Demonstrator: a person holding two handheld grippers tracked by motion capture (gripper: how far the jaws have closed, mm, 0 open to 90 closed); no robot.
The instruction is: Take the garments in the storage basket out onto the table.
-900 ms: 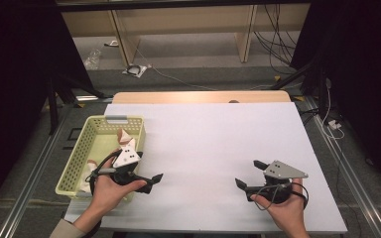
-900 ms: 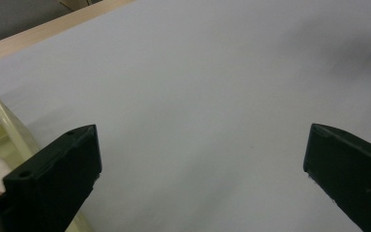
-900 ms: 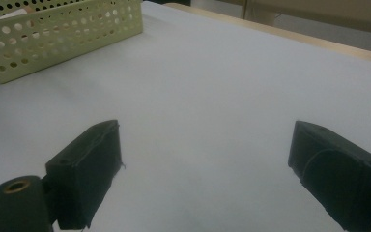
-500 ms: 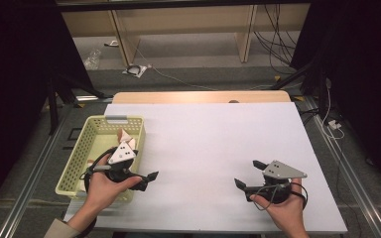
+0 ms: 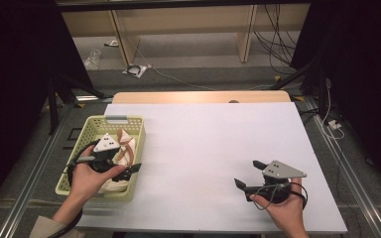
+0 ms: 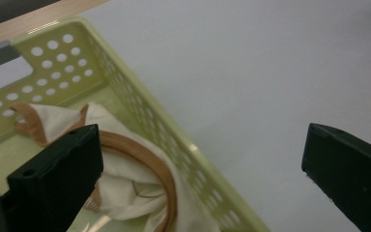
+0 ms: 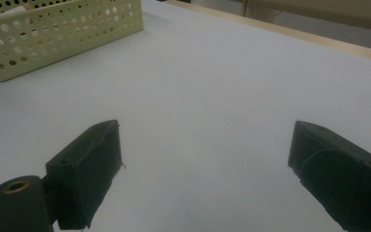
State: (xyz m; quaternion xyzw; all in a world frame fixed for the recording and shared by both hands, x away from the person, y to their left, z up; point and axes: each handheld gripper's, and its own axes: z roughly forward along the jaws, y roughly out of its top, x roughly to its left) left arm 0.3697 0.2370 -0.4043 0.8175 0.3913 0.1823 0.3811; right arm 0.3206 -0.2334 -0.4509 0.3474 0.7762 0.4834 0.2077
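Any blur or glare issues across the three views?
High view: sharp, even light, dark surround. Left gripper view: jaws soft, basket and cloth crisp. Right gripper view: jaws blurred, table evenly lit, no glare.

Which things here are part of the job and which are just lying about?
In the job:
- yellow-green basket
- cream cloth with tan hoop inside the basket
- left gripper, open, over the basket's near right edge
- right gripper, open, above the bare white table

Lying about:
- cables on the floor
- wooden furniture legs behind the table
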